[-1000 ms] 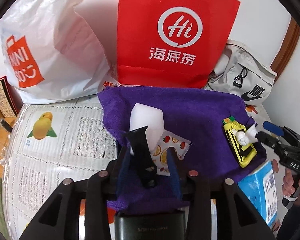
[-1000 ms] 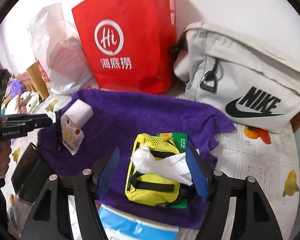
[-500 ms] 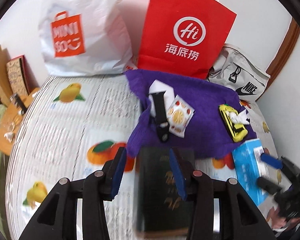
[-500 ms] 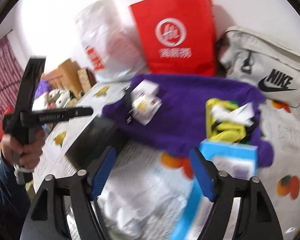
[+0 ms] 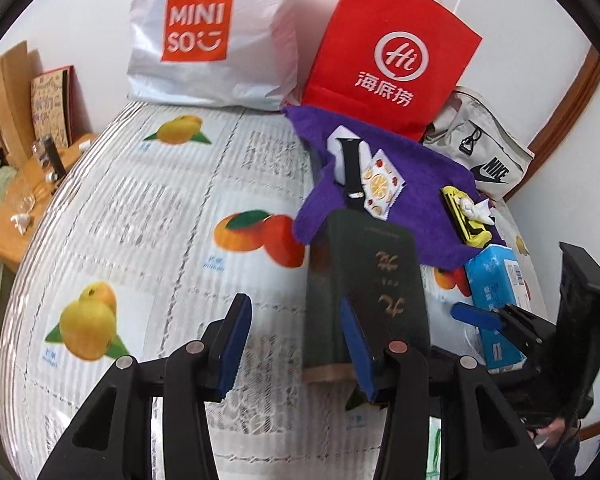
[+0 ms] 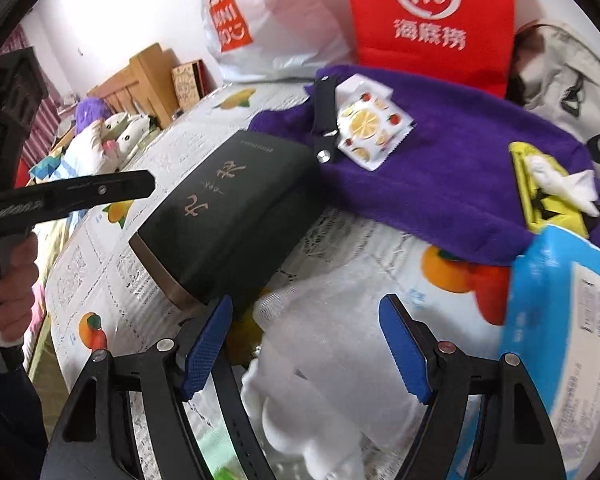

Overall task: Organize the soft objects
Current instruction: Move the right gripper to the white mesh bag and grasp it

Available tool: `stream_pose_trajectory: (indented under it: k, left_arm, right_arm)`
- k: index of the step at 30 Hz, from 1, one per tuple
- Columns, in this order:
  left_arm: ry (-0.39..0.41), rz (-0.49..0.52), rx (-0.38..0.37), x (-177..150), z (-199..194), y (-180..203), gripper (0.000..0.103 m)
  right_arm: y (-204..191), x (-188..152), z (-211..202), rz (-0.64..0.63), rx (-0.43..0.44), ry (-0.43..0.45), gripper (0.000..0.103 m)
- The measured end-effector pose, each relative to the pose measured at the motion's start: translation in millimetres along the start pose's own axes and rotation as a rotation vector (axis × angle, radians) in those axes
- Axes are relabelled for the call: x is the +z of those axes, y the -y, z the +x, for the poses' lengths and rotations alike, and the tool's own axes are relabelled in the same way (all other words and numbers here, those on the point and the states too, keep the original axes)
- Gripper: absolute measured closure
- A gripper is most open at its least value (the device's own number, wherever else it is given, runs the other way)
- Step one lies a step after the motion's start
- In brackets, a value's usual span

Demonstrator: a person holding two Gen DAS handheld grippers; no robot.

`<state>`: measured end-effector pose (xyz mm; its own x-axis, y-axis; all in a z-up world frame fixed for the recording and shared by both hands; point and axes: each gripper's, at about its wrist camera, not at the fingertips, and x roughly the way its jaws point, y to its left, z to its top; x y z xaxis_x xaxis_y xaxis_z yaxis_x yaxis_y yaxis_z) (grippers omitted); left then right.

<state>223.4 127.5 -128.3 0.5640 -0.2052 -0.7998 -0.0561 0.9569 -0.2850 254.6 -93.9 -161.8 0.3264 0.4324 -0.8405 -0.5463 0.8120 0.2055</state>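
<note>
Two hand-held grippers (image 5: 292,344) (image 6: 306,344), empty, purple towel (image 5: 420,200)

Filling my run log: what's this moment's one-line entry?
left gripper: open, empty | right gripper: closing, above white plastic bag | purple towel: untouched

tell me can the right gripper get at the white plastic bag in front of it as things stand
Probably yes. The right gripper hangs just above the white plastic bag, its closing jaws not yet pressing on it. The dark green box and blue tissue pack flank the bag without covering it.
</note>
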Motion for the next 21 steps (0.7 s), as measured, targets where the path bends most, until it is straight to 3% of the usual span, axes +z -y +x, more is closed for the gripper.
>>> stream_pose_trajectory:
  k: [4,8,21]
  left_arm:
    - [-0.007,-0.018,-0.004,-6.8,-0.7,-9.0,0.059]
    - [-0.009,-0.029,-0.007,-15.0,-5.0,-14.4,0.059]
    - [-0.006,-0.019,-0.017,-42.3,-28.2,-4.9,0.059]
  right_arm:
    - [-3.0,3.8,12.7,-0.004,0.008,-0.050,0.079]
    - [-0.4,3.3,10.6,0.036,0.037,-0.039,0.096]
    - [-2.8,-12.0,-82.9,0.074,-0.010,0.132,0.098]
